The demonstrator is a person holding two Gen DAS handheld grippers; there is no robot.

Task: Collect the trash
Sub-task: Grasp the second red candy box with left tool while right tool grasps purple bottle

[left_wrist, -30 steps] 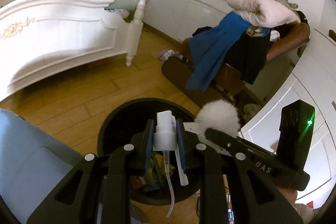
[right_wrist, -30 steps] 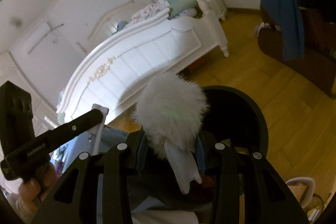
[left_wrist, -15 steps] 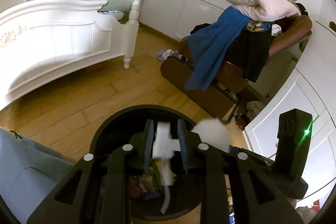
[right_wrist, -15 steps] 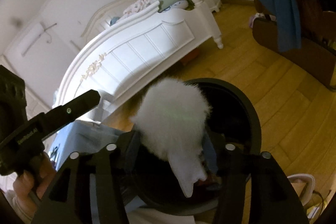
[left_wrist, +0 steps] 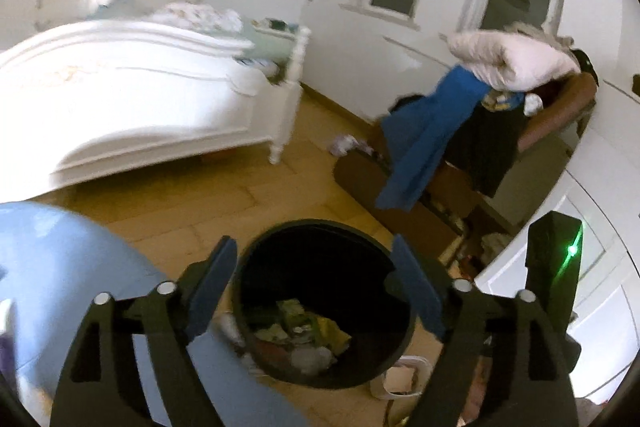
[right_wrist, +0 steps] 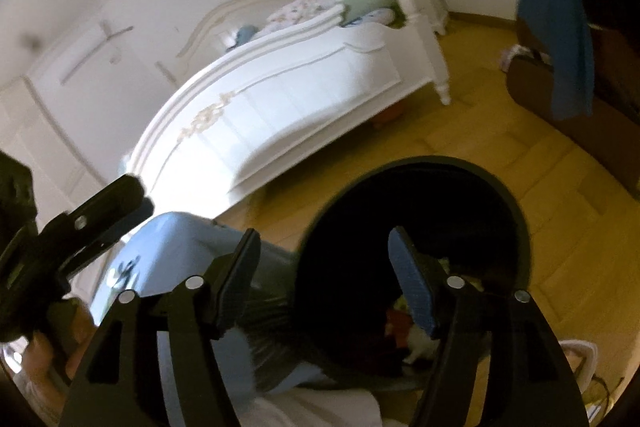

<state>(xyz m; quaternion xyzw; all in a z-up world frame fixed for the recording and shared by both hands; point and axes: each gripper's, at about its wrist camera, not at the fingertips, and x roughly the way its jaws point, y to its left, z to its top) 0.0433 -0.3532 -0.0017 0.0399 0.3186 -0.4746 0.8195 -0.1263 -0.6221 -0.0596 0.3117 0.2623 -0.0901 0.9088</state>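
A black round trash bin (left_wrist: pixel 256 303) stands on the wooden floor, with mixed rubbish (left_wrist: pixel 304 335) in its bottom. My left gripper (left_wrist: pixel 316 269) is open and empty, held above the bin's mouth. In the right wrist view the same bin (right_wrist: pixel 516 211) fills the lower right, with rubbish (right_wrist: pixel 416 339) inside. My right gripper (right_wrist: pixel 324 259) is open and empty over the bin's near rim. The left gripper's body (right_wrist: pixel 80 223) shows at the left of that view.
A white bed (left_wrist: pixel 132 103) stands at the left. A brown chair (left_wrist: pixel 440 219) piled with a blue garment (left_wrist: pixel 428 139) and a pale pillow (left_wrist: pixel 508 63) is at the right. A light blue surface (left_wrist: pixel 56 267) lies at the near left. White cabinets (left_wrist: pixel 600 267) are at the right.
Both grippers have opened. The white pump piece has left the left gripper and the white fluffy item has left the right gripper; neither is in the grippers now.
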